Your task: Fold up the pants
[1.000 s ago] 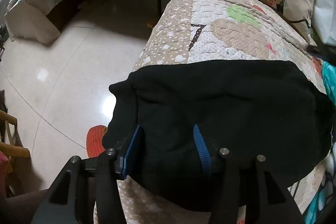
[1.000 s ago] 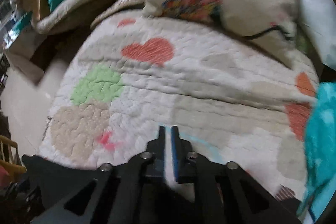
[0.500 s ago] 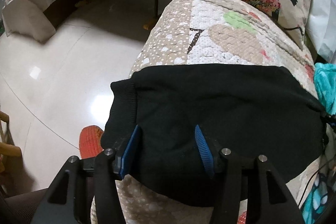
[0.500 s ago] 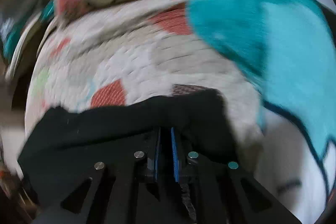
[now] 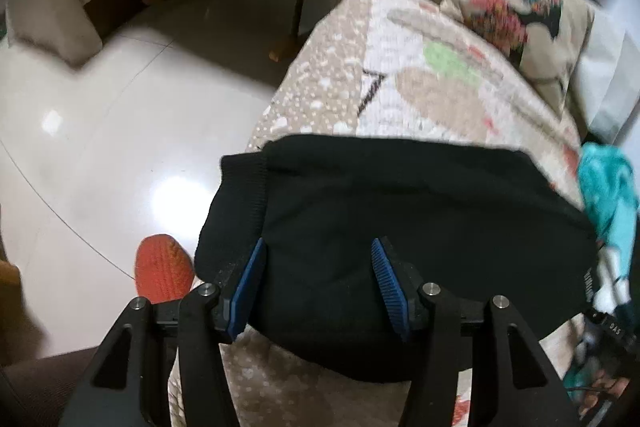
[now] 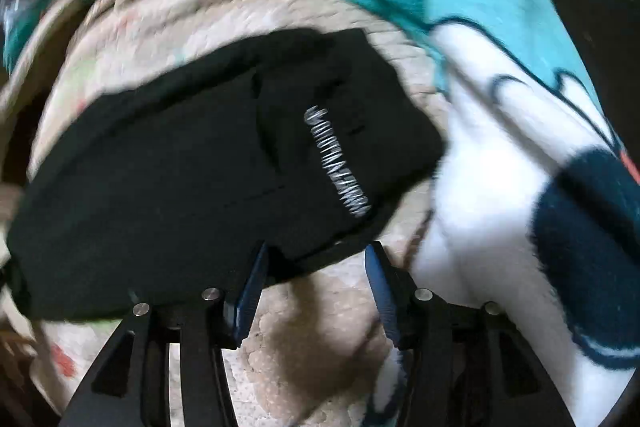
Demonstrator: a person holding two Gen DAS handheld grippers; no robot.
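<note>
Black pants (image 5: 400,219) lie folded across a patterned quilt (image 5: 420,87); their ribbed cuff hangs at the left edge above the floor. My left gripper (image 5: 318,267) points down over the near left part of the pants, its blue pads apart and black fabric beneath the gap. In the right wrist view the pants (image 6: 180,167) show white lettering (image 6: 336,163) near their right end. My right gripper (image 6: 316,279) hangs at that end's near corner, its jaws opening. Only quilt (image 6: 312,327) and the pants' hem show between the pads; neither pad presses on cloth.
A teal, white and navy fleece blanket (image 6: 500,107) is heaped right of the pants. A floral pillow (image 5: 516,7) leans at the quilt's far end. Shiny tiled floor (image 5: 100,147) lies left, with an orange slipper (image 5: 162,267) by the cuff. Cushions and boxes crowd the back.
My right gripper swept from the bare quilt to the pants' right end, was shut on black fabric half a second ago, and now stands apart from it. The pants lie flatter. The left gripper stayed.
</note>
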